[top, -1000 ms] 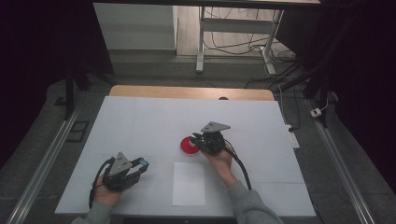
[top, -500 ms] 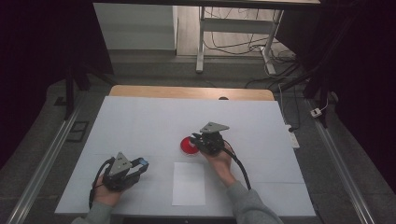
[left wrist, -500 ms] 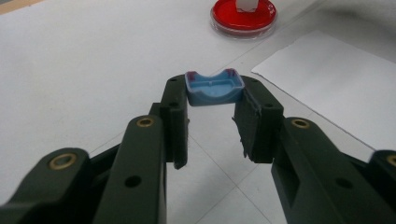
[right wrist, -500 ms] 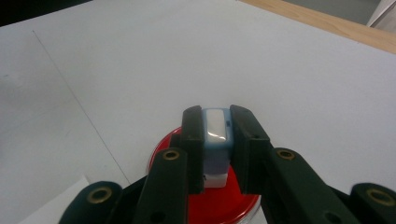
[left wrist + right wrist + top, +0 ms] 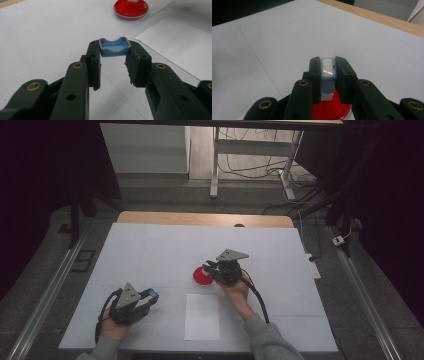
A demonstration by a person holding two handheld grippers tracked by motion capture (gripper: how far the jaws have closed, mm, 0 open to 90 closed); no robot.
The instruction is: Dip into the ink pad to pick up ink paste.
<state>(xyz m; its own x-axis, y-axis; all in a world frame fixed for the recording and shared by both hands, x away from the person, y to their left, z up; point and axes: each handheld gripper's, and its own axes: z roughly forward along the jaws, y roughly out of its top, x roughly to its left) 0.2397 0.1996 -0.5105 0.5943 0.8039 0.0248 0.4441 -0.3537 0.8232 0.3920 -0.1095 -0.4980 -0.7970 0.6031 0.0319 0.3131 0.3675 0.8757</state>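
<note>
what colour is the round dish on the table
Red, clearest in the left gripper view: the round dish sits beyond the jaws.

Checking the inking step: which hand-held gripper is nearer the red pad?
Right. The right hand-held gripper sits directly over the red pad; the left hand-held gripper is well off to its near-left.

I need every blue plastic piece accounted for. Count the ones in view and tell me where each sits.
2. One blue cap is clamped between the left gripper jaws; one blue stamp body is clamped in the right gripper above the red ink pad. Others may be hidden.
</note>
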